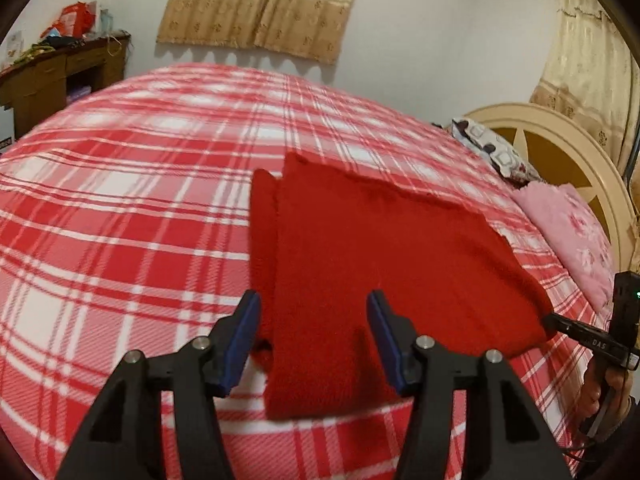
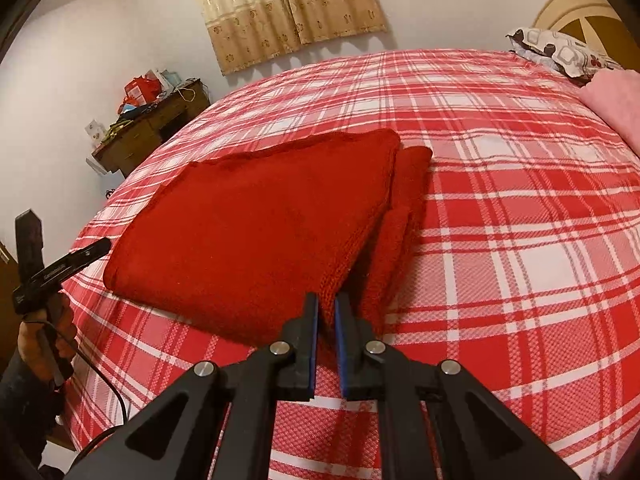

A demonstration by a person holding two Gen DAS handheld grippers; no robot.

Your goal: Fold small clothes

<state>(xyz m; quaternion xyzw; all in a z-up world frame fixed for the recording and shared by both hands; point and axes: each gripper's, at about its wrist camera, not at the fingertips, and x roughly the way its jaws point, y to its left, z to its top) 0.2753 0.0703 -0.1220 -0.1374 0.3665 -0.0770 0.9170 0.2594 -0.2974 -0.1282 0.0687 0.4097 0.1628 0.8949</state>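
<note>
- While the sweater (image 2: pixel 256 220) lay folded on the bed (image 2: pixel 500 208), the right gripper (image 2: pixel 326 308) pinched its near corner tight.
- The left gripper (image 1: pixel 314 304) stood half open over the sweater's near edge, holding nothing.

Your right hand-held gripper (image 2: pixel 327 304) has its blue pads nearly together, pinching the near corner of the folded red knit garment (image 2: pixel 256 224), which lies flat on the red-and-white plaid bed cover (image 2: pixel 520 220) and stretches ahead and to the left of it. Far out to its left, your other hand (image 2: pixel 44 336) holds the left hand-held gripper (image 2: pixel 107 245), whose tip sits just beside the garment's left edge. Ahead and to the right, at the far corner of the bed, lie a patterned pillow (image 2: pixel 560 53) and a pink one (image 2: pixel 616 104).
</note>
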